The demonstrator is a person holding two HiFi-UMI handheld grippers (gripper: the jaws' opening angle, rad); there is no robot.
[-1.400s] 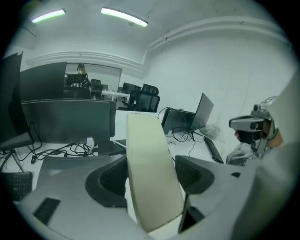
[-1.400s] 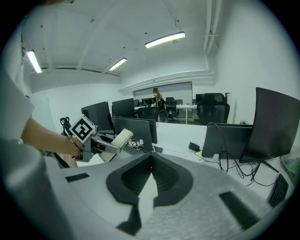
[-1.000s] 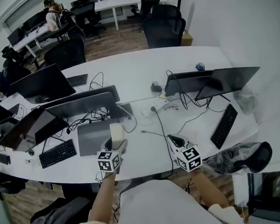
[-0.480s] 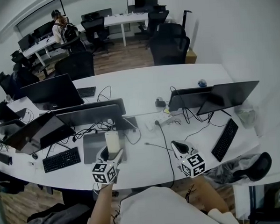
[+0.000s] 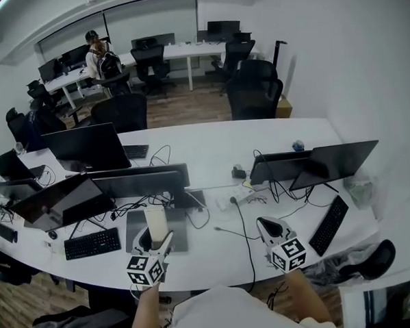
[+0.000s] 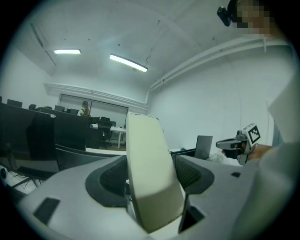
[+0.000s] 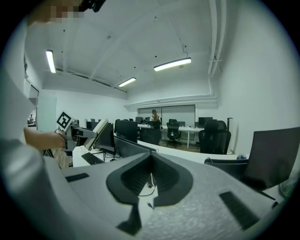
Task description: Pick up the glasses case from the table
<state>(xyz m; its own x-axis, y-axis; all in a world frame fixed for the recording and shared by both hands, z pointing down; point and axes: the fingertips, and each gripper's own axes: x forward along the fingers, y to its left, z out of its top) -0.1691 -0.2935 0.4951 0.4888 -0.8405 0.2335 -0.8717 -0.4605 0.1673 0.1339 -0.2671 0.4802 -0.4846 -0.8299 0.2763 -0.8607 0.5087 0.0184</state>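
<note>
The cream glasses case (image 5: 155,221) stands on end between the fingers of my left gripper (image 5: 156,238), which is shut on it above the white table's (image 5: 210,140) near edge. In the left gripper view the case (image 6: 151,173) fills the gap between the dark pads (image 6: 112,180) and pokes up well past them. My right gripper (image 5: 268,226) hovers to the right over the same edge, its jaws together and empty. The right gripper view shows its pads (image 7: 136,178) meeting with nothing between them, and the left gripper with the case (image 7: 96,132) off to the left.
A grey laptop (image 5: 134,232) lies under the left gripper, with a black keyboard (image 5: 91,243) to its left. Monitors (image 5: 87,147) (image 5: 314,162), cables and a power strip (image 5: 237,198) crowd the middle. Another keyboard (image 5: 329,225) lies right. Office chairs (image 5: 255,95) and a seated person (image 5: 98,59) are beyond.
Both grippers have risen above the table edge, the left one carrying the case up with it. The head view has tipped up and shows more of the room.
</note>
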